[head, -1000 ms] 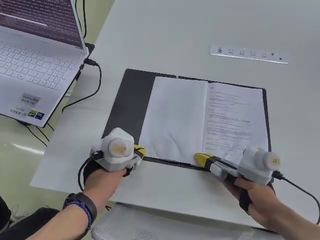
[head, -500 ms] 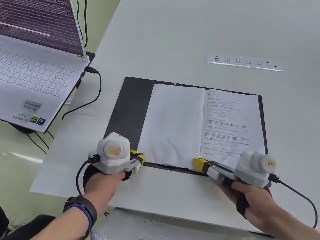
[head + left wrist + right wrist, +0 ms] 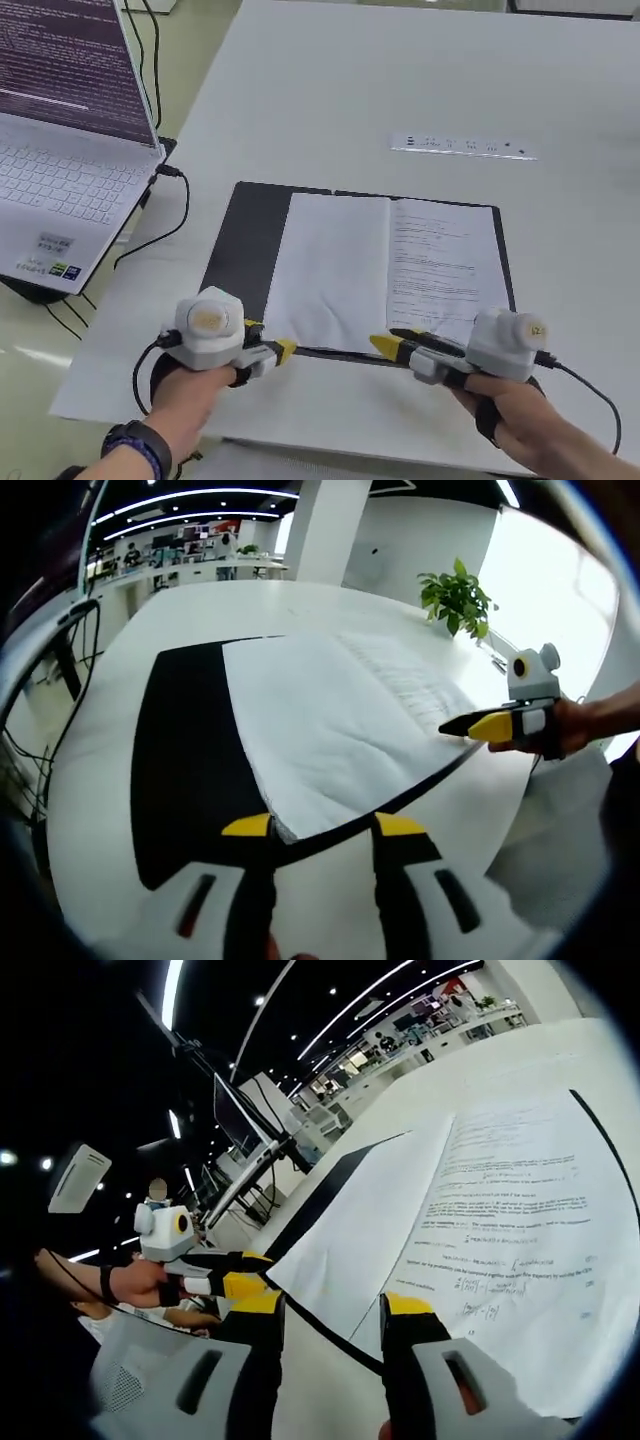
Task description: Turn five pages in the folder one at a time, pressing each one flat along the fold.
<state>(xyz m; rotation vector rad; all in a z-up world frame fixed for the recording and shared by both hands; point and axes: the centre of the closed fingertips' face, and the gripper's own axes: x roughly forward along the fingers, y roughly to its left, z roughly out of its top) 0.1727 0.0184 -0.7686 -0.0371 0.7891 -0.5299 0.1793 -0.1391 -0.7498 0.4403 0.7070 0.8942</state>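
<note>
The black folder (image 3: 243,240) lies open on the white table. Its left side carries a blank white page (image 3: 330,270) and its right side a printed page (image 3: 445,262). My left gripper (image 3: 285,350) sits at the folder's near edge by the blank page's lower left corner. In the left gripper view it (image 3: 322,826) is open, with that page corner (image 3: 290,825) between its jaws. My right gripper (image 3: 385,345) rests at the near edge close to the fold. It (image 3: 333,1305) is open too, astride the folder's black edge (image 3: 330,1335).
An open laptop (image 3: 60,150) stands at the left with a black cable (image 3: 165,215) running toward the folder. A white power strip (image 3: 462,146) lies beyond the folder. The table's near edge (image 3: 330,440) is just under my hands.
The head camera has tilted, so the folder sits lower and further left in the picture. Both grippers stay at the folder's near edge, hardly moved against it.
</note>
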